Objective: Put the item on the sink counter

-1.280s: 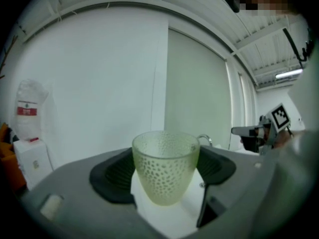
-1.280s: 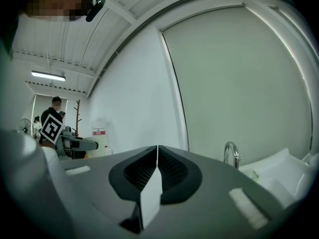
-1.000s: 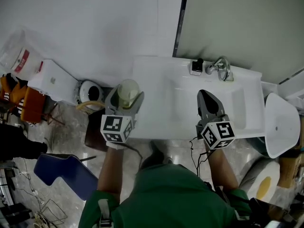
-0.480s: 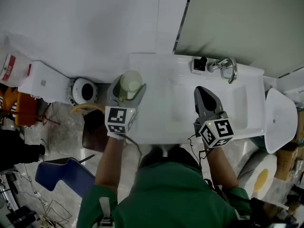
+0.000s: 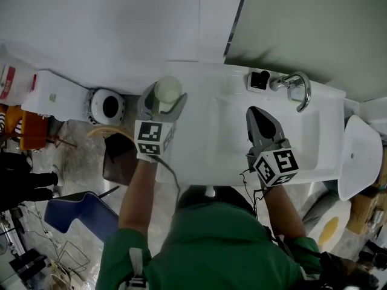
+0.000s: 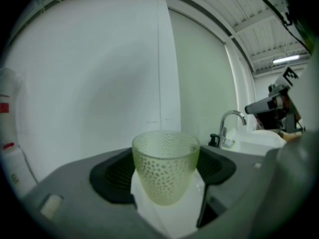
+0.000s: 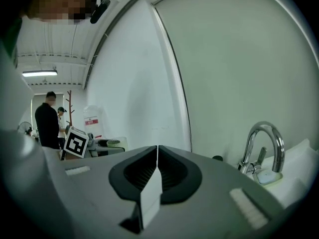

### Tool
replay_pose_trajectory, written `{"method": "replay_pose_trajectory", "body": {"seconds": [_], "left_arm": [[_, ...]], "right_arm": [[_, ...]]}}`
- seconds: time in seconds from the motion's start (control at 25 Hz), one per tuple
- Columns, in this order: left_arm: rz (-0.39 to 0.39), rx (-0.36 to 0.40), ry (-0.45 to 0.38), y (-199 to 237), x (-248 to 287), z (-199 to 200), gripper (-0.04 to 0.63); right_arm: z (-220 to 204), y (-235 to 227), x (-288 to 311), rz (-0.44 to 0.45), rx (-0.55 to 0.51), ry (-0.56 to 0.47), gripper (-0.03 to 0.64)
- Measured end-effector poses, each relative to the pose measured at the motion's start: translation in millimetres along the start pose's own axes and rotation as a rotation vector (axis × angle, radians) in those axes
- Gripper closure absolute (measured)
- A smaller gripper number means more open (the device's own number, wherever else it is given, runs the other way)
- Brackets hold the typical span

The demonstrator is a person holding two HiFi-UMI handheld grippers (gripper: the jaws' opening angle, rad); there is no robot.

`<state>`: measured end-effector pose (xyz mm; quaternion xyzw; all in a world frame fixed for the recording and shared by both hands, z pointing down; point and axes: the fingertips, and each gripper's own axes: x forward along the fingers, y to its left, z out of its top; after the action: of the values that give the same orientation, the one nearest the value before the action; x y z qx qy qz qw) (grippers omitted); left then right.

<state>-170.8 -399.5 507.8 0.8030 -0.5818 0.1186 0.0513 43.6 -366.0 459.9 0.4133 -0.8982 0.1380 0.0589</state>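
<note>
A short-sleeved green shirt [image 5: 211,246] is worn. The left gripper [image 5: 164,98] and right gripper [image 5: 257,115] are moulded in grey and lined with black ribbed pads [image 7: 137,176]. Each is topped by a white cube [image 5: 151,141] printed with black square markers, and a thin dark cable [image 5: 172,177] is trailed behind.

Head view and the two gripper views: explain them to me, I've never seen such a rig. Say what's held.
No robot here: a person holds a grey two-jaw gripper in each hand. The head view looks down from the person's head onto a white sink counter with a faucet. The other two views ride on the grippers and look along their jaws. The left gripper is shut on a pale green dimpled cup near the counter's left end. The right gripper has its jaws together and holds nothing.
</note>
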Motion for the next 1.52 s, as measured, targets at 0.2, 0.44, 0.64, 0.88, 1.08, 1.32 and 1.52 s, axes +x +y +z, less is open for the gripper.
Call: {"method": "replay_pose_trajectory", "body": {"seconds": [0.2, 0.44, 0.64, 0.88, 1.08, 1.32, 1.52], "left_arm": [[-0.01, -0.012, 0.04, 5, 39, -26, 0.221], [-0.029, -0.019, 0.097, 14, 82, -60, 0.221], [-0.038, -0.025, 0.143, 20, 107, -88, 0.221], [-0.043, -0.03, 0.209, 26, 130, -122, 0.221], [-0.021, -0.031, 0.251, 35, 139, -141, 0.219], [-0.034, -0.059, 0.276, 33, 139, -147, 0.218], [-0.031, -0.111, 0.284, 32, 118, -135, 0.207]], "right_arm": [[-12, -21, 11, -0.012, 0.011, 0.032, 0.611], [-26, -47, 19, -0.048, 0.028, 0.071, 0.611], [-36, -60, 24, -0.072, 0.044, 0.093, 0.611], [-46, -69, 29, -0.085, 0.057, 0.111, 0.611], [-51, -70, 31, -0.084, 0.063, 0.116, 0.611], [-47, -63, 32, -0.074, 0.06, 0.111, 0.611], [-38, -57, 33, -0.062, 0.049, 0.092, 0.611]]}}
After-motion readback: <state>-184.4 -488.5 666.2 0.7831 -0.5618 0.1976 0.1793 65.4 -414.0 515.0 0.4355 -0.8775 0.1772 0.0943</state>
